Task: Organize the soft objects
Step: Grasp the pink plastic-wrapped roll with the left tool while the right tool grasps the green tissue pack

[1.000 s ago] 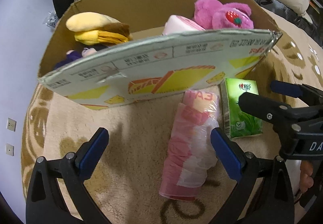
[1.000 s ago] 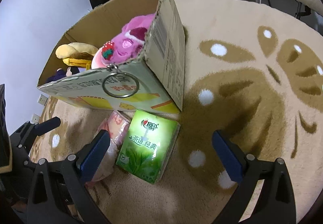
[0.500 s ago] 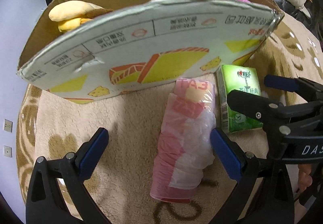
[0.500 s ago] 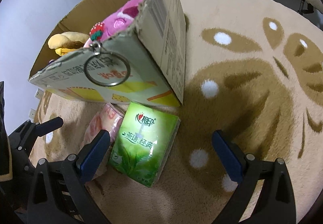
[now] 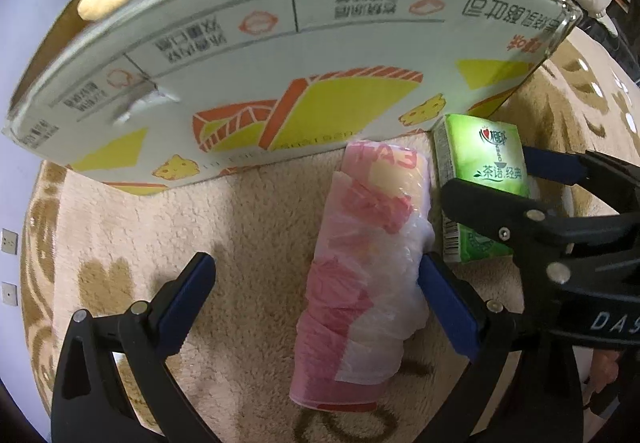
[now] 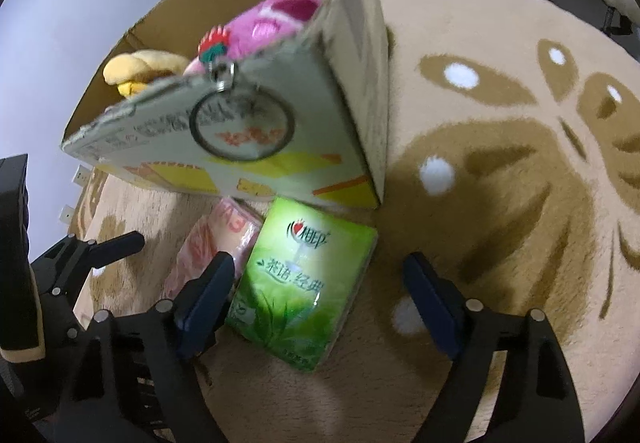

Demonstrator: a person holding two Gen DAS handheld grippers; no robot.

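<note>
A pink-and-white plastic-wrapped roll (image 5: 360, 267) lies on the beige rug in front of the cardboard box (image 5: 280, 83). My left gripper (image 5: 316, 299) is open and straddles it, the right pad close beside the wrap. A green tissue pack (image 6: 304, 283) lies next to the roll, between the fingers of my right gripper (image 6: 320, 295). Those jaws are closing; the left pad is at the pack's edge, the right pad still apart from it. The left wrist view shows the right gripper (image 5: 492, 179) over the green pack (image 5: 484, 163).
The box holds a pink plush (image 6: 272, 27) and a yellow plush (image 6: 140, 67). A metal key ring (image 6: 244, 123) hangs over its front wall. The patterned rug (image 6: 500, 171) spreads to the right. Shelves and bags stand behind the box.
Both grippers have sunk closer to the rug. The right jaws have narrowed around the green pack. The left gripper has come down over the pink roll.
</note>
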